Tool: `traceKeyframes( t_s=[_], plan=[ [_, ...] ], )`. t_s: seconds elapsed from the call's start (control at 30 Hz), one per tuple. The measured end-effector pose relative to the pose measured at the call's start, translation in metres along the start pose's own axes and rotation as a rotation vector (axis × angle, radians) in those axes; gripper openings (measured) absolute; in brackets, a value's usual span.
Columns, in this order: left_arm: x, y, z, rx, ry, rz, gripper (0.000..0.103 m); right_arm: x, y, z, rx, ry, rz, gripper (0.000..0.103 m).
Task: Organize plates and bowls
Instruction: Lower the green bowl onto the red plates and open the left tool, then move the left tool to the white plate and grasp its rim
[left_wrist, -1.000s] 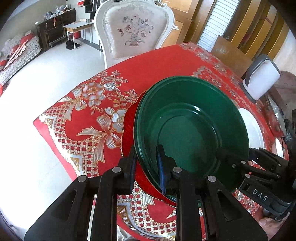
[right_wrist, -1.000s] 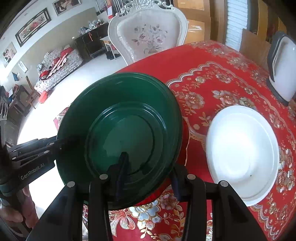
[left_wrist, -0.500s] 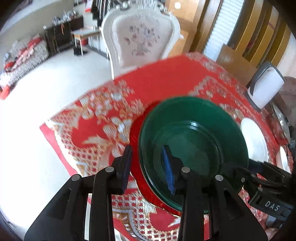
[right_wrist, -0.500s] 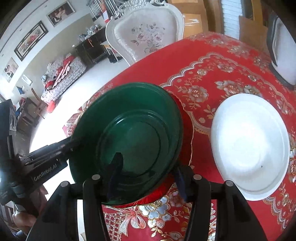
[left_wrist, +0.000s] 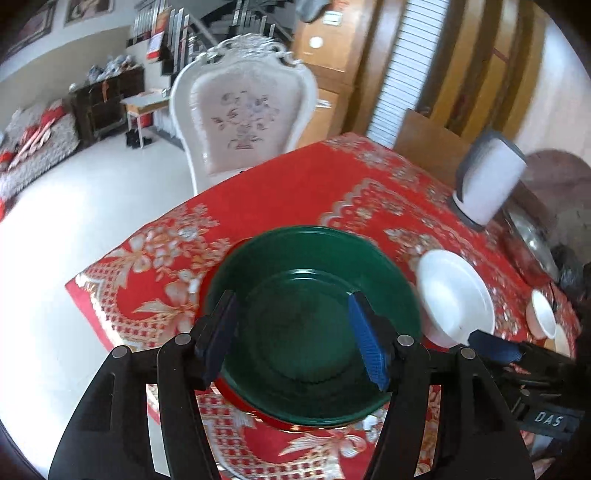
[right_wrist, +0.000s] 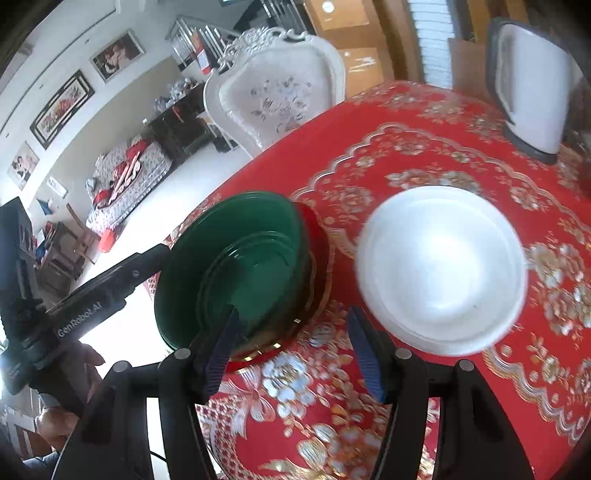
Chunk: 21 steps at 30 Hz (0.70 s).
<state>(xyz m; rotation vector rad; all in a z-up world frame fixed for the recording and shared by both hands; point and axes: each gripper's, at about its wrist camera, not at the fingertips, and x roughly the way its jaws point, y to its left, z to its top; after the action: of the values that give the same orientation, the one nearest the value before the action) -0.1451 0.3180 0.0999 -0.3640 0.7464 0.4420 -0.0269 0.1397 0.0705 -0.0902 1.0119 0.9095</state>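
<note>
A dark green plate (left_wrist: 310, 325) lies on a red gold-rimmed plate (left_wrist: 236, 397) near the table's corner. My left gripper (left_wrist: 291, 339) hovers over the green plate's near side. Its jaws are opening, and the pads touch nothing. The right wrist view shows the same green plate (right_wrist: 240, 266) on the red plate (right_wrist: 319, 254), with a white plate (right_wrist: 439, 266) to their right. My right gripper (right_wrist: 293, 343) is also opening. It hangs above the cloth by the red plate's near rim, with nothing gripped. One of the left gripper's fingers (right_wrist: 147, 258) reaches in at the green plate's left edge.
A red flowered tablecloth (left_wrist: 155, 280) covers the table, whose corner drops to the floor on the left. A white carved chair (left_wrist: 243, 118) stands behind. At the far right stand a white and grey appliance (right_wrist: 532, 92) and a small white bowl (left_wrist: 543, 317). A hand (right_wrist: 62, 417) holds the left gripper.
Both grippers have let go of the green plate's rim, opened wide and drawn back and up. The green plate now rests on the red plate.
</note>
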Motion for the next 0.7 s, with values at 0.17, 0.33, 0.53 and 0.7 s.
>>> traceKeyframes(
  t_s=[0.17,0.33,0.53,0.7],
  plan=[
    [0.001,-0.033,-0.005,0.059,-0.003,-0.024,0.062,-0.024,-0.023,-0.007,0.04,-0.04,-0.021,0.062],
    [0.004,-0.063,-0.01,0.115,0.003,-0.044,0.062,-0.041,-0.052,-0.017,0.099,-0.064,-0.041,0.064],
    [0.013,-0.096,-0.02,0.165,0.036,-0.091,0.062,-0.06,-0.084,-0.034,0.18,-0.083,-0.073,0.064],
    [0.021,-0.124,-0.031,0.203,0.065,-0.13,0.062,-0.074,-0.11,-0.053,0.253,-0.09,-0.082,0.064]
  ],
)
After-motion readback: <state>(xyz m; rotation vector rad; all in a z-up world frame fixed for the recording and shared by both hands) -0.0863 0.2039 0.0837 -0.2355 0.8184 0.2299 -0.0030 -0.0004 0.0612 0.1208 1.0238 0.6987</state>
